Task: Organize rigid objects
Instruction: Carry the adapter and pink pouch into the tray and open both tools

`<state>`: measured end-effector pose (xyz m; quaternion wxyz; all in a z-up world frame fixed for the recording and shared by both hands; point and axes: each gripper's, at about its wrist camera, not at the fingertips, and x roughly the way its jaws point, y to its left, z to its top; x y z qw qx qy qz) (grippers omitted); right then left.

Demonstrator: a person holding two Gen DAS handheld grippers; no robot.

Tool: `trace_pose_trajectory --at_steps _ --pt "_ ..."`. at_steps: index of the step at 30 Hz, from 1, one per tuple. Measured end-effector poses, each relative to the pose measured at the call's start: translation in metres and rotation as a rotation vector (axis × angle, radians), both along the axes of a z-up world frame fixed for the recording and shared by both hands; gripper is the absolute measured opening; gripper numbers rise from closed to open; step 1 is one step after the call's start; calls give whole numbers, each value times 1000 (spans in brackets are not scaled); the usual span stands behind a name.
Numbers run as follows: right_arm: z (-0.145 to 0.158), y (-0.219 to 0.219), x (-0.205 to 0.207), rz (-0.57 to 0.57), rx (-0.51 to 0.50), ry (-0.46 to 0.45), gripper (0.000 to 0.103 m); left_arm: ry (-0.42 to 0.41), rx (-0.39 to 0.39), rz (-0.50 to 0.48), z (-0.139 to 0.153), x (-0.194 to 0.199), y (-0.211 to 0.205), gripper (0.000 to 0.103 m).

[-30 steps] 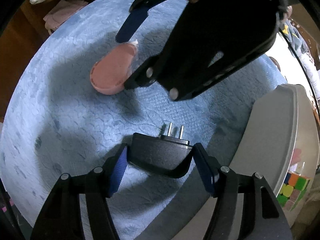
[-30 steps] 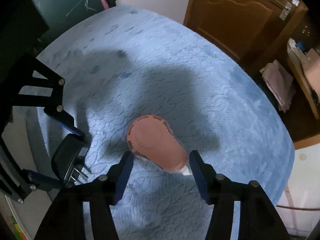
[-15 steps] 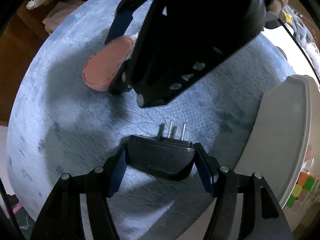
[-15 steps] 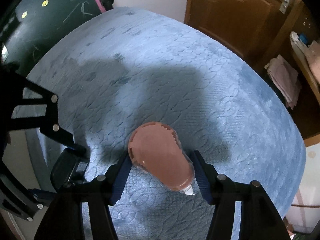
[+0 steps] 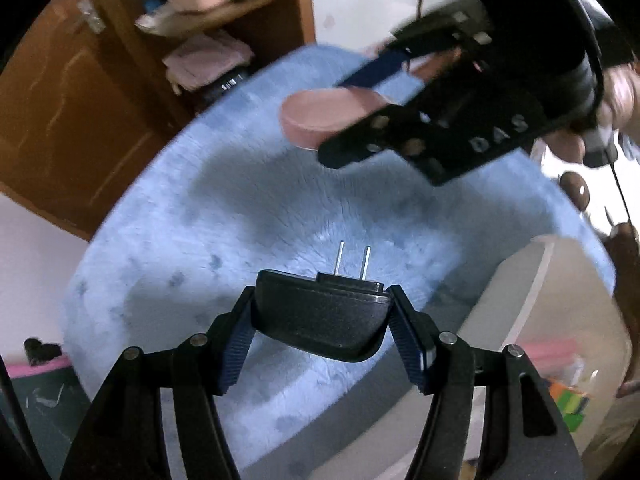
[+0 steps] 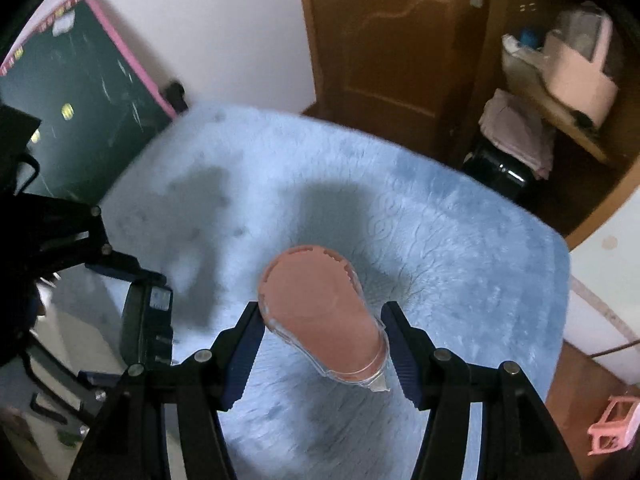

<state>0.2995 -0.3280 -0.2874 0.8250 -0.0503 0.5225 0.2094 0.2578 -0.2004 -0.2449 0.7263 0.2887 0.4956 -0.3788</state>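
Below, a big blue rug [image 6: 460, 240]. Over it, left gripper [image 5: 322, 326] squeezed tight on a black plug [image 5: 320, 320], prongs pointing away. Right gripper [image 6: 322, 342] squeezed tight on a pink case [image 6: 320, 312], also up off the rug.

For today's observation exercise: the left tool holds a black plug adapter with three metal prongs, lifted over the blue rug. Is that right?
Not quite. The left wrist view shows two metal prongs on the black plug adapter, not three. The left tool does hold it over the blue rug.
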Motion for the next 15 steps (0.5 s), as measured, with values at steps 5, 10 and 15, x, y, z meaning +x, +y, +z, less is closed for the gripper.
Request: trace_pose_trajectory --at_steps 5,10,15 --pt "53 1 -34 -49 65 -65 61 -49 -50 87 45 -23 28 67" --pt "102 5 -82 -64 79 -113 61 -69 -75 181 73 -46 50 67" --pt "129 16 -140 -80 69 -124 61 -86 -82 300 83 -80 73 67"
